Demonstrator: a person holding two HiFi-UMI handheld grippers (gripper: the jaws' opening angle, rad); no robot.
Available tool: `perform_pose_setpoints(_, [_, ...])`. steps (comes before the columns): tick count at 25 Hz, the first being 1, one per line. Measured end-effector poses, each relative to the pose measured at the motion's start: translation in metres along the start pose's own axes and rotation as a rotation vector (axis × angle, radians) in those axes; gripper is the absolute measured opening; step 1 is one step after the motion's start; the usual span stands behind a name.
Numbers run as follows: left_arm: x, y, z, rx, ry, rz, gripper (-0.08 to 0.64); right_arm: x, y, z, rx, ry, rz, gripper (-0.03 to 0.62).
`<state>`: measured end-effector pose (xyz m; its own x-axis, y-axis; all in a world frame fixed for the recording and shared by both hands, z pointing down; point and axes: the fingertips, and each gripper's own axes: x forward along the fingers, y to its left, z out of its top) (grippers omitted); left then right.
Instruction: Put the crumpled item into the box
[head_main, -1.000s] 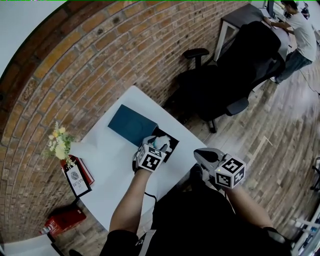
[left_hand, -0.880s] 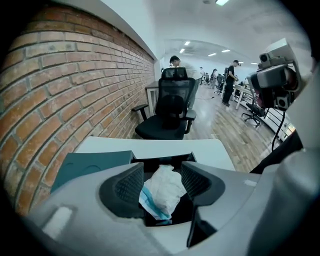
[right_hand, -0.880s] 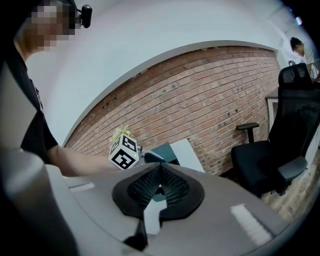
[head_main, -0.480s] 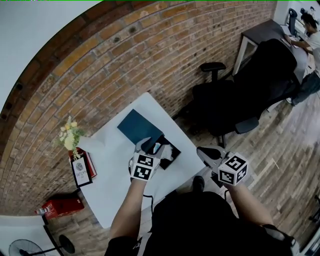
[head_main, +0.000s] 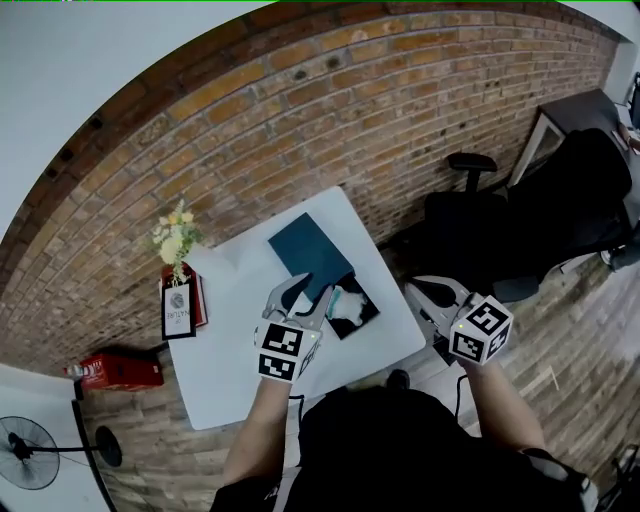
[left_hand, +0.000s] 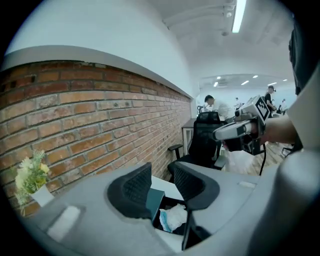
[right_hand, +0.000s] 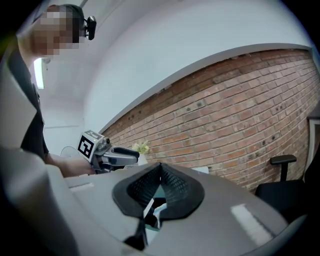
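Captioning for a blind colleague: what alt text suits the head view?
A crumpled item lies in an open black box on a white table. The left gripper hangs at its left, jaws empty and apart, just been closing; the right gripper hangs past the table's right edge.

No readable text, brand or number in any view.
Head view: framed card (head_main: 178, 308) at 8 o'clock bears a round emblem and small print, too tiny to read; red box (head_main: 118, 370), farther out at 8 o'clock, has pale markings, unreadable; marker cube (head_main: 283, 352) at 7 o'clock and marker cube (head_main: 482, 330) at 4 o'clock carry black-and-white square codes, no letters.
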<state>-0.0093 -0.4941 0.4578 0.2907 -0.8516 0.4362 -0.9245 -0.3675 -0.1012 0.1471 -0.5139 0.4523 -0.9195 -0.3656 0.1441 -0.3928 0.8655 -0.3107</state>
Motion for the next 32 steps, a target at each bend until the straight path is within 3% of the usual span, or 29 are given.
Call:
perform_pose_setpoints(6, [-0.039, 0.014, 0.029, -0.112, -0.151, 0.025, 0.104, 0.016, 0.029, 0.025, -0.046, -0.029, 0.053, 0.002])
perform_pose_setpoints(12, [-0.069, 0.027, 0.037, -0.161, -0.249, 0.028, 0.053, 0.022, 0.051, 0.04, -0.067, -0.075, 0.055, 0.002])
perform_pose_setpoints(16, [-0.081, 0.039, 0.034, -0.159, -0.265, 0.055, 0.008, 0.024, 0.058, 0.037, -0.053, -0.085, 0.035, 0.0])
perform_pose_setpoints(22, [-0.086, 0.044, 0.021, -0.178, -0.253, 0.052, 0.008, 0.025, 0.067, 0.017, -0.039, -0.062, 0.018, 0.0])
perform_pose_setpoints(32, [-0.094, 0.05, 0.01, -0.192, -0.233, 0.035, 0.008, 0.027, 0.078, 0.017, -0.129, -0.045, -0.039, -0.002])
